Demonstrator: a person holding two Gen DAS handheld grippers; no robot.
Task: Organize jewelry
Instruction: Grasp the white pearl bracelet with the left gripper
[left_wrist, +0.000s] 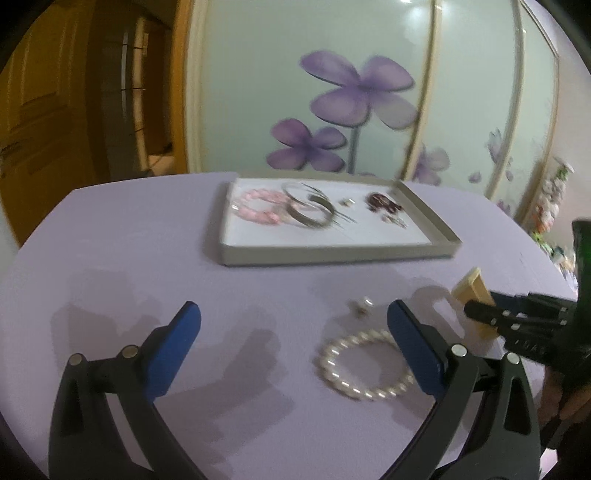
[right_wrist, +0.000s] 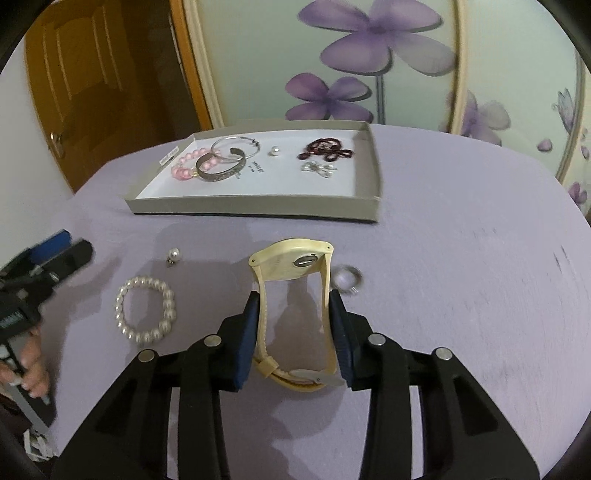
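- My right gripper (right_wrist: 293, 306) is clamped on the cream watch (right_wrist: 291, 291), one blue pad against each side of the strap loop; the watch stands on the lilac table (right_wrist: 461, 295) with its case back tipped toward the tray.
- My left gripper (left_wrist: 293, 325) hangs wide apart with nothing between its fingers, low over the table; its right finger sits just beside the white pearl bracelet (left_wrist: 364, 365) (whether it touches the beads I can't tell through the blur).
- A small pearl earring (right_wrist: 173, 255) lies near the bracelet, on the tray side.
- A silver ring (right_wrist: 347, 280) lies just beside the watch, on its right in the right wrist view.
- The grey tray (right_wrist: 258, 208) sits beyond all this, its low front wall facing me, with bare cloth between wall and watch.
- Inside the tray: a pink bead bracelet (right_wrist: 184, 168), a flat silver cuff (right_wrist: 218, 171) overlapping it, a thin silver bangle (right_wrist: 232, 147), a single pearl (right_wrist: 274, 150), a dark red beaded piece (right_wrist: 325, 149), small silver bits (right_wrist: 317, 170). The near strip of its white floor is bare.
- The table's right side, past the ring, is open cloth out to the rounded edge.
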